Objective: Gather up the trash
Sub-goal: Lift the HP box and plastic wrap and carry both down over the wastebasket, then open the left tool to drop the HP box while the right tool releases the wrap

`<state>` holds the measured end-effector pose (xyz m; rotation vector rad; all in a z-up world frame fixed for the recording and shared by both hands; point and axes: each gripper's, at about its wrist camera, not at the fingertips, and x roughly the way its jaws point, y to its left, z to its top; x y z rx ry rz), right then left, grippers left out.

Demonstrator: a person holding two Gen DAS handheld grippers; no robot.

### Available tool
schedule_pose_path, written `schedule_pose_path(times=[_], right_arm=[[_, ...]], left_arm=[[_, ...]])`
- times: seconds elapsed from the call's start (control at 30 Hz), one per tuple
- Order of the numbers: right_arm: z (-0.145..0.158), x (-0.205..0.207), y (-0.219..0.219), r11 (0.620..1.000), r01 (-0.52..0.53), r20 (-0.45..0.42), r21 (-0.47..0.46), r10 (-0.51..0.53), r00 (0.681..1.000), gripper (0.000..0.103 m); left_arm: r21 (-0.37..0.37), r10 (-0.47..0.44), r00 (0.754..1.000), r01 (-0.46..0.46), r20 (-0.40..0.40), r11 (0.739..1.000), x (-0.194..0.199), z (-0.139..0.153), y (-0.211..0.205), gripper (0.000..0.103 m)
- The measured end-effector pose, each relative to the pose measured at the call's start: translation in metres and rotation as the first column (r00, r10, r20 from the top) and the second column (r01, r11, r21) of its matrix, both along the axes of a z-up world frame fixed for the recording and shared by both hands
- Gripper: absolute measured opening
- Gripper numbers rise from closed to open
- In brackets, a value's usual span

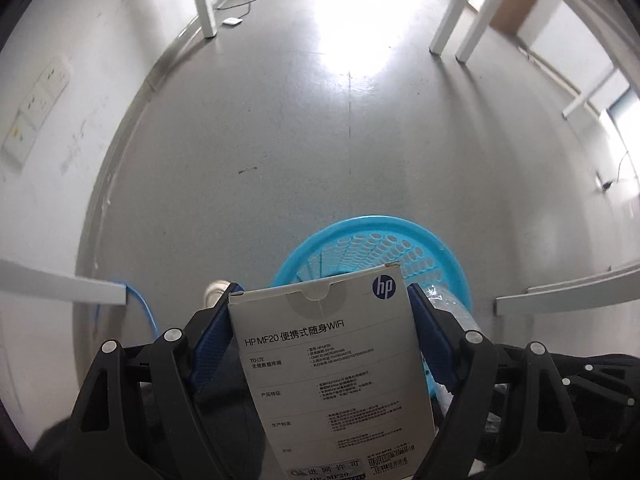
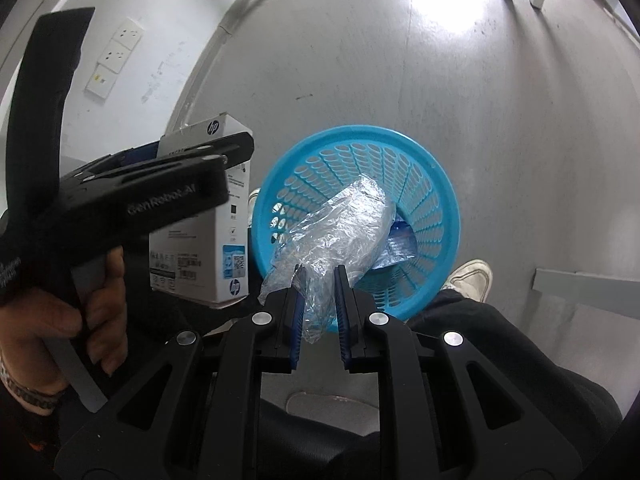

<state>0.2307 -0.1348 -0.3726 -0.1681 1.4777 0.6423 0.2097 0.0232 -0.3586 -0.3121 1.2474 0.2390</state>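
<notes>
A round blue plastic basket (image 2: 436, 184) stands on the grey floor, and its rim (image 1: 360, 226) shows past the box in the left wrist view. My left gripper (image 1: 320, 300) is shut on a white HP box (image 1: 332, 356), holding it by its two sides just left of the basket. From the right wrist view that box (image 2: 200, 252) hangs beside the basket. My right gripper (image 2: 318, 276) is shut on a crumpled clear plastic wrapper (image 2: 340, 224), which hangs over the basket's mouth. Something blue (image 2: 400, 240) lies inside the basket.
A person's white shoes (image 2: 472, 276) and dark trouser legs are close to the basket. A hand (image 2: 48, 320) holds the left gripper's handle. White table legs (image 1: 204, 0) stand at the back, a wall with sockets (image 1: 36, 108) to the left, a blue cable (image 1: 140, 308) beside it.
</notes>
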Motion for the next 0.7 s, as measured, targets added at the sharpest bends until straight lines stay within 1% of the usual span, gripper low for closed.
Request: schedule_pose_path(times=[0.1,0.27,0.33,0.43,0.47,0.5,0.53,0.57,0.6,0.67,0.7], right_arm=[[-0.014,0.012,0.003,1.000,0.017,-0.037,0.002,-0.017,0.999,0.014],[-0.032,0.024,0.008,0.999,0.032,-0.083,-0.005,-0.032,0.996,0.014],[-0.040,0.027,0.009,0.999,0.039,-0.098,-0.014,-0.040,0.994,0.014],[-0.045,0.032,0.007,0.998,0.057,-0.113,-0.021,-0.059,0.992,0.017],[-0.044,0.034,0.007,0.998,0.067,-0.118,-0.020,-0.069,0.991,0.018],[-0.044,0.034,0.006,0.997,0.076,-0.125,-0.020,-0.078,0.989,0.023],[-0.046,0.036,0.004,0.996,0.083,-0.131,-0.018,-0.085,0.988,0.033],[-0.045,0.037,0.003,0.996,0.086,-0.131,-0.018,-0.088,0.987,0.037],[-0.045,0.038,0.002,0.996,0.090,-0.127,-0.015,-0.091,0.988,0.041],[-0.046,0.037,-0.001,0.996,0.089,-0.124,-0.003,-0.089,0.988,0.041],[-0.047,0.037,-0.001,0.996,0.086,-0.123,-0.005,-0.086,0.989,0.041]], left_arm=[[-0.003,-0.004,1.000,0.004,-0.025,1.000,0.009,-0.010,0.001,0.080],[-0.040,0.036,0.996,-0.039,-0.076,0.998,0.019,-0.025,0.012,0.080],[-0.046,0.038,0.995,-0.043,-0.091,0.998,0.021,-0.029,0.014,0.080],[-0.057,0.035,0.996,-0.040,-0.086,0.998,0.025,-0.032,0.014,0.080],[-0.072,0.039,0.996,-0.045,-0.083,0.996,0.025,-0.033,0.015,0.081],[-0.111,0.042,0.996,-0.051,-0.085,0.992,0.026,-0.036,0.017,0.082],[-0.169,0.042,0.994,-0.058,-0.097,0.984,0.027,-0.039,0.018,0.083],[-0.196,0.045,0.993,-0.067,-0.111,0.978,0.028,-0.044,0.021,0.084],[-0.193,0.054,0.992,-0.076,-0.118,0.978,0.028,-0.045,0.022,0.085],[-0.172,0.068,0.990,-0.089,-0.123,0.981,0.027,-0.045,0.024,0.085],[-0.175,0.070,0.990,-0.091,-0.122,0.980,0.026,-0.045,0.024,0.085]])
